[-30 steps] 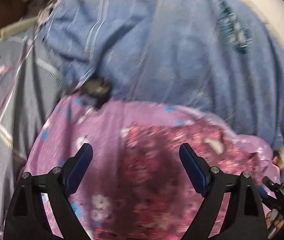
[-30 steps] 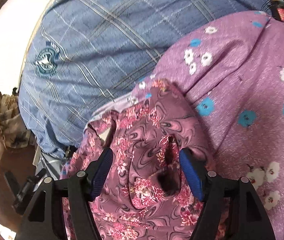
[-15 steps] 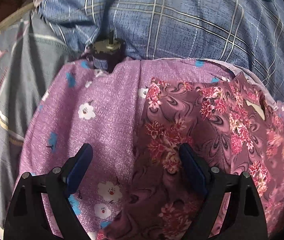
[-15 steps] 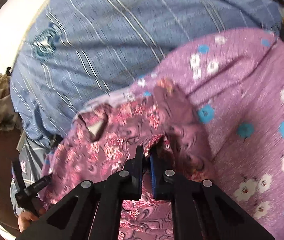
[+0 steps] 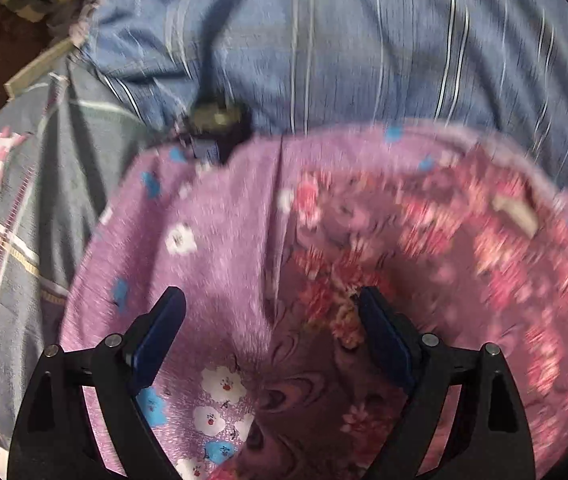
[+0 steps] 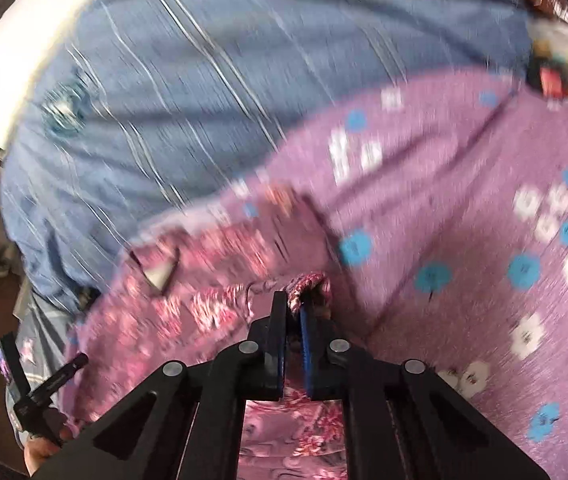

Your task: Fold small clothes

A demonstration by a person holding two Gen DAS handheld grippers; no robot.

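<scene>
A small maroon garment with a pink flower print [image 5: 424, 240] lies crumpled on a purple flowered sheet [image 5: 212, 240]. My left gripper [image 5: 270, 296] hangs open just above the garment's left edge, its right pad over the print and its left pad over the sheet. In the right wrist view my right gripper [image 6: 292, 304] pinches a raised fold of the garment [image 6: 212, 280] between its pads. Its jaws are opening slightly, with the fold still held between them. A white label [image 6: 160, 274] shows on the garment. Both views are blurred.
A blue plaid blanket [image 5: 364, 60] covers the far side, and a grey cover with a pink star [image 5: 24, 200] lies at the left. A small black object [image 5: 216, 128] sits at the sheet's far edge. Bright clutter [image 6: 556, 68] sits at the far right.
My right gripper went from open around the garment's fold to shut on it. My left gripper sank closer to the cloth and tilted, still open.
</scene>
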